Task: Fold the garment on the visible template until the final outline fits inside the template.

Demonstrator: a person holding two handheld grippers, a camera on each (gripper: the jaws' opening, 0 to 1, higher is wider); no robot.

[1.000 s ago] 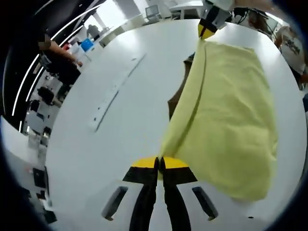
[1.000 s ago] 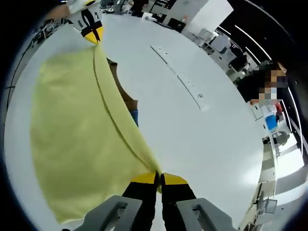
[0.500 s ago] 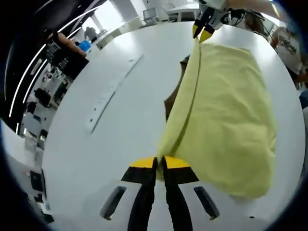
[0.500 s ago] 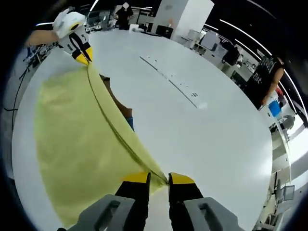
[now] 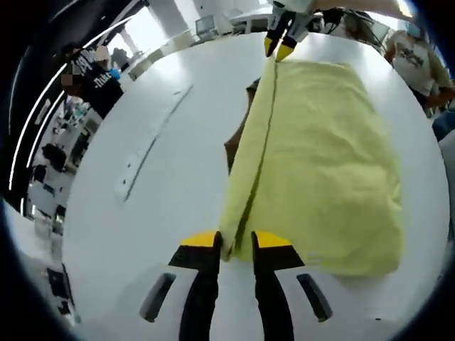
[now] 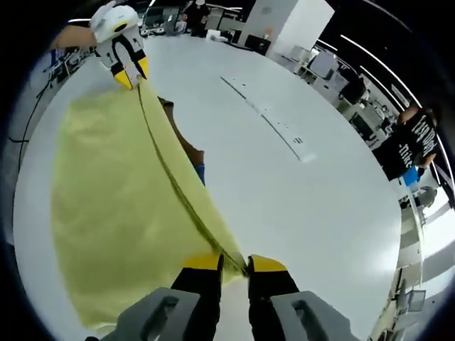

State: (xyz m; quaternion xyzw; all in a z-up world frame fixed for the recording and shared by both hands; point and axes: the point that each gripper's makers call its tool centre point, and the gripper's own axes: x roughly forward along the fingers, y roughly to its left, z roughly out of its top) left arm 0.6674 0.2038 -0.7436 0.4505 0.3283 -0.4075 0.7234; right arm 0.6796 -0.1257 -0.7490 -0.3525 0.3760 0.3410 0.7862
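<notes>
Garment (image 5: pixel 320 163) lies flat on the white bench (image 5: pixel 170 177), filling the right half of the left gripper view and the left half of the right gripper view. Its folded edge runs tong to tong.

Left tongs (image 5: pixel 235 245) at bottom centre: jaws spread, fold end sits in the gap, no grip. Right tongs (image 6: pixel 234 264) same: jaws parted, cloth edge between them. Each pair also shows at the top of the other's view.

Step looks like release after a fold. To do it well: lift straight up and clear so the edge isn't dragged, then check the outline against the template. Something dark peeks from under the fold mid-edge (image 5: pixel 238 135); can't tell if that's the template.

Versus 1 s ago: both tongs were pinched on the fold's ends, now both are apart. Cloth has settled flatter.
</notes>
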